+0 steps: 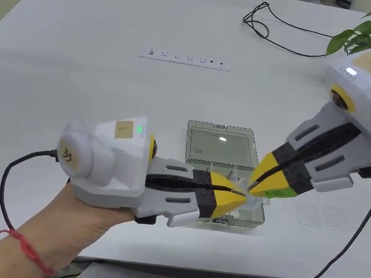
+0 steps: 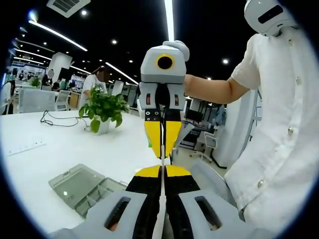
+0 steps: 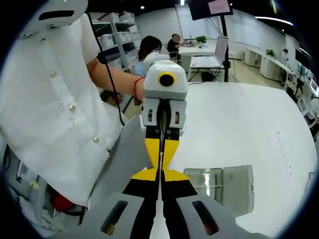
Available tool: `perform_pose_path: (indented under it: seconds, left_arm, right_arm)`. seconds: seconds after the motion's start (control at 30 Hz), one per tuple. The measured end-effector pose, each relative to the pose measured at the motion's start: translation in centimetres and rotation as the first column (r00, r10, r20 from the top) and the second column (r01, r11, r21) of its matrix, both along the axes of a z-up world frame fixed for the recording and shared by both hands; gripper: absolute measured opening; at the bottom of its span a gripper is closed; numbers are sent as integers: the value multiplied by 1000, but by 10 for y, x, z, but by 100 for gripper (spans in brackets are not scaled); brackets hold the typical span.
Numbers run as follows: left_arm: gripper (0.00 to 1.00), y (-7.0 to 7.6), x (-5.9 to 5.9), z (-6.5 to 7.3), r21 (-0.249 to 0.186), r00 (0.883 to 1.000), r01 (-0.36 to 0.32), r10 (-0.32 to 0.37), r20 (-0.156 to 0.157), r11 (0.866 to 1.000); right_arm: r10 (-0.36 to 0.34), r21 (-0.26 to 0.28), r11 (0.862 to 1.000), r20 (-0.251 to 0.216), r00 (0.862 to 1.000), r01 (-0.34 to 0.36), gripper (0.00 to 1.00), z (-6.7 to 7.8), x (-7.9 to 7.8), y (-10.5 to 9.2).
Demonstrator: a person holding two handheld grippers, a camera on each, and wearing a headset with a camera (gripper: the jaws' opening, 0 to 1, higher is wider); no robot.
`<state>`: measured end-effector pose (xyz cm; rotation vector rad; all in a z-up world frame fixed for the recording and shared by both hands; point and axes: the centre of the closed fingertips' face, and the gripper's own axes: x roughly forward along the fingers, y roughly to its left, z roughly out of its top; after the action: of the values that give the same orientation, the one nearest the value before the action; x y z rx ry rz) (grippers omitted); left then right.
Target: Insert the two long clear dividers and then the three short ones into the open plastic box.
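The clear plastic box lies open on the white table, its lid flat at the back and its base partly hidden under the gripper tips. It also shows low in the gripper views. My left gripper and my right gripper meet tip to tip just above the box base. Both are shut on a thin clear divider, which I see edge-on as a pale line running between the yellow jaws. Whether it is a long or a short divider I cannot tell.
A white power strip lies further back on the table, with a black cable and a potted plant at the far right. The near table edge runs just below the box. A black lead trails from the left gripper.
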<state>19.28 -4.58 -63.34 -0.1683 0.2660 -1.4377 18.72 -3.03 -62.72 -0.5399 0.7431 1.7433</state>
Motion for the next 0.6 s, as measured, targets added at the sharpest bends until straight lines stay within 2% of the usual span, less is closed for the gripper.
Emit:
perform_pose_path:
  seconds: [0.4, 0.6]
  left_arm:
    - [0, 2, -1, -1, 12, 1000, -18, 18, 9, 1000]
    - [0, 8, 1, -5, 26, 999, -42, 42, 1, 999]
  right_arm:
    - [8, 1, 1000, 14, 1000, -8, 2, 1, -6, 5]
    - [-2, 9, 1000, 22, 1000, 2, 2, 5, -4, 6]
